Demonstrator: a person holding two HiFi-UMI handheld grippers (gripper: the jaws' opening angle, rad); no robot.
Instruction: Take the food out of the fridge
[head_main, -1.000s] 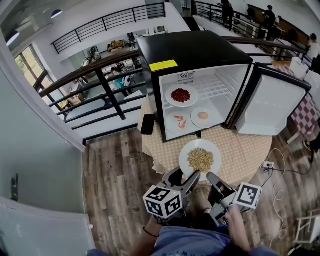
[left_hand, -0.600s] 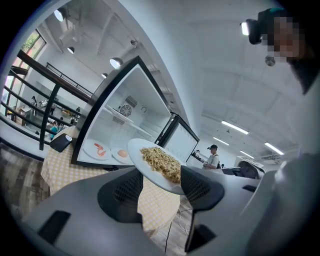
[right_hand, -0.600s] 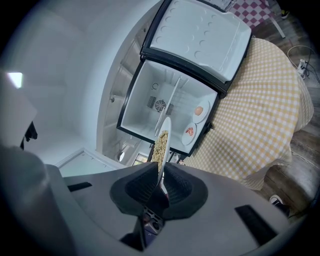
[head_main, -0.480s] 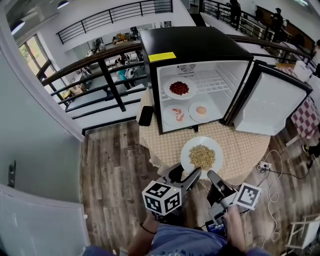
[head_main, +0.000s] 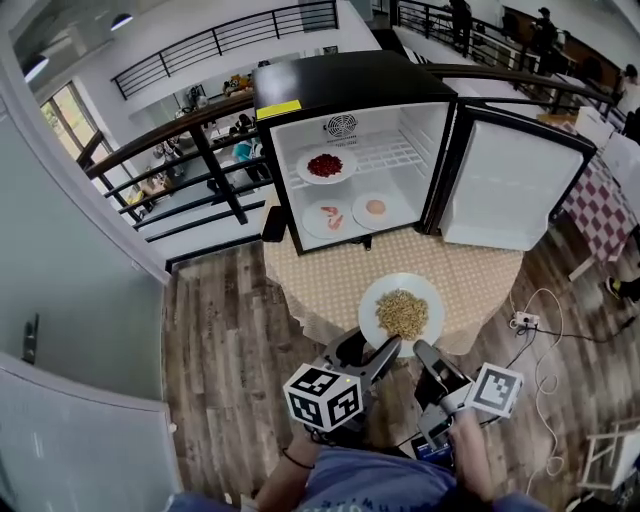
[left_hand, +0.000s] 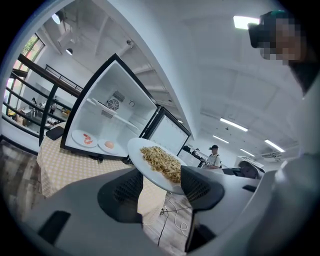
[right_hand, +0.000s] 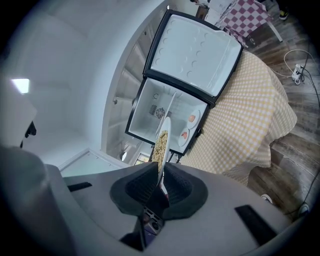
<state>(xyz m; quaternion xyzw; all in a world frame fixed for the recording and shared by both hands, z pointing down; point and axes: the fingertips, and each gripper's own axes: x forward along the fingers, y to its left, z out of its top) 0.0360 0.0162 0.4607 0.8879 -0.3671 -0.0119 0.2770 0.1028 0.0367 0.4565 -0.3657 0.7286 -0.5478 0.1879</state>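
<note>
Grips the plate of beige food (head_main: 401, 313) by its near rim with both tools. Right gripper (head_main: 423, 352) nearly closed, pinching the rim edge-on. Left gripper (head_main: 390, 349) set wider, apparently wedging the rim slantwise between its pads.

Lies straight ahead of both grippers, lower centre of the head view. Round, so no long axis to line up with. Rides level and raised over the near edge of the checked tablecloth (head_main: 480, 280), equally near to both hands, well apart from the open fridge (head_main: 350, 90) at upper centre.

Leaves three plates inside. Plate of red food (head_main: 325, 165) on the wire shelf. Shrimp plate (head_main: 330, 216) and, just beside it to the right, plate with one pale pink piece (head_main: 376, 207) on the fridge floor.

Probably calls for a set-down on the cloth ahead, then a reach toward upper left, nearer for the left gripper.
</note>
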